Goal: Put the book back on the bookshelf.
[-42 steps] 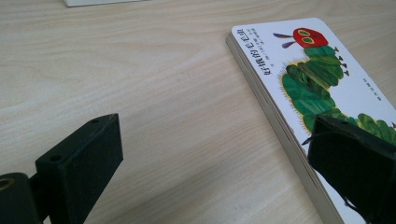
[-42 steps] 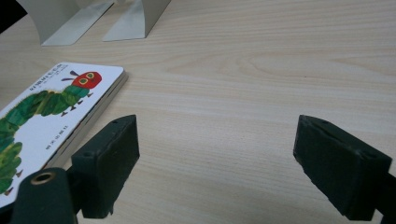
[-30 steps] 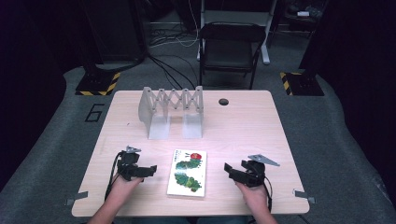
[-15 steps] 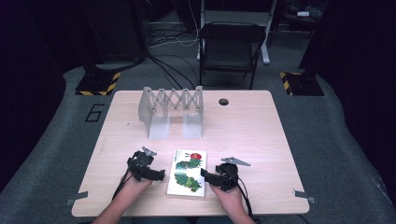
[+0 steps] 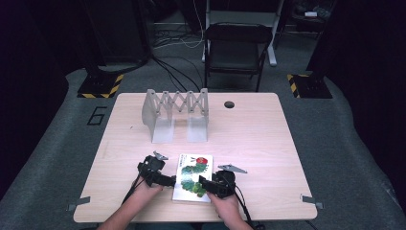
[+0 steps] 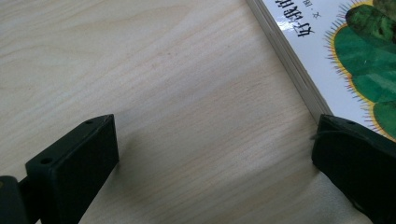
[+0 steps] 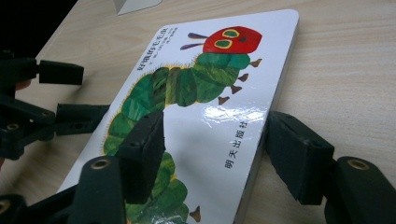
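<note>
We have the book [image 5: 192, 178] lying flat near the table's [image 5: 258, 143] front edge. Our right gripper [image 7: 215, 154] is spread across its near right corner, our left gripper [image 6: 210, 154] spread at its left edge. We should seat both jaws squarely before squeezing.

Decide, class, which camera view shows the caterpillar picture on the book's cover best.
The right gripper view: the book shows its caterpillar cover close up, from red head down to green body. The high view shows the whole book, small. The left gripper view catches one edge and a green patch.
</note>
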The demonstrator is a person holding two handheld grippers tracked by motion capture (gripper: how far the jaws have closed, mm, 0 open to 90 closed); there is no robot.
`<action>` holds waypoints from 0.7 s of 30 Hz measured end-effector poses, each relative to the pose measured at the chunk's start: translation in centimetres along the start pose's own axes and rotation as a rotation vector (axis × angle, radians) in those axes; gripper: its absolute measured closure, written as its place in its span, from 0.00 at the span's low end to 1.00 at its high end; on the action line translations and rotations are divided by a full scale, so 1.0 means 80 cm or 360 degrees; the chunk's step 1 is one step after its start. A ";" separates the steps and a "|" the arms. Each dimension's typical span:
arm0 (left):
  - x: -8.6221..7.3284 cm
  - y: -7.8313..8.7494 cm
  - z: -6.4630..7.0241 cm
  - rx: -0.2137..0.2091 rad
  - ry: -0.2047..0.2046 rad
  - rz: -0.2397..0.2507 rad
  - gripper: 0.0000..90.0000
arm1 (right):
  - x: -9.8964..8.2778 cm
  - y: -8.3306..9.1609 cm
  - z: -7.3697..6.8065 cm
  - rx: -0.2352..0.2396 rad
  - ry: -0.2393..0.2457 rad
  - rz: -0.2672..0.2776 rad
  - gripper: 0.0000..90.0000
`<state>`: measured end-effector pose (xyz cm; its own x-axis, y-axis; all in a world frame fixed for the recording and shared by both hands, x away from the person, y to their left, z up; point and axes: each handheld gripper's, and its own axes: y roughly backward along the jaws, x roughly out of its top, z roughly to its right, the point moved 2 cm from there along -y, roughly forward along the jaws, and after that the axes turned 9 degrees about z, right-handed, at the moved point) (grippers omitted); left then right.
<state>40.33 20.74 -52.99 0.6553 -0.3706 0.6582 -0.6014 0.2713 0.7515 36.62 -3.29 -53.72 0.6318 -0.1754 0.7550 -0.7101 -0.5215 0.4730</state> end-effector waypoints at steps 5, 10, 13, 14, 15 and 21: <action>-0.003 0.000 -0.002 -0.0005 0.0070 -0.0011 0.00 | 0.001 0.005 0.025 0.0123 -0.0473 0.0051 0.53; -0.002 0.000 -0.002 -0.0013 0.0075 -0.0018 0.00 | 0.000 0.006 0.035 0.0150 -0.0625 0.0042 0.59; -0.002 -0.001 0.001 -0.0033 0.0067 -0.0010 0.00 | -0.002 0.005 0.039 0.0233 -0.0800 -0.0011 0.68; -0.001 -0.001 0.001 -0.0033 0.0067 -0.0009 0.00 | -0.004 0.003 0.037 0.0323 -0.0859 -0.0001 0.68; -0.002 -0.001 0.002 -0.0040 0.0065 -0.0014 0.00 | 0.001 0.002 0.029 0.0311 -0.0742 0.0034 0.69; -0.002 -0.001 0.002 -0.0037 0.0043 -0.0004 0.00 | 0.015 0.003 0.019 0.0210 -0.0546 0.0062 0.75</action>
<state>40.19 20.61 -53.13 0.6690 -0.3476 0.6570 -0.5890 0.2913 0.7538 37.62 -4.89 -53.39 0.6882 -0.4555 0.5648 -0.7039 -0.6079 0.3674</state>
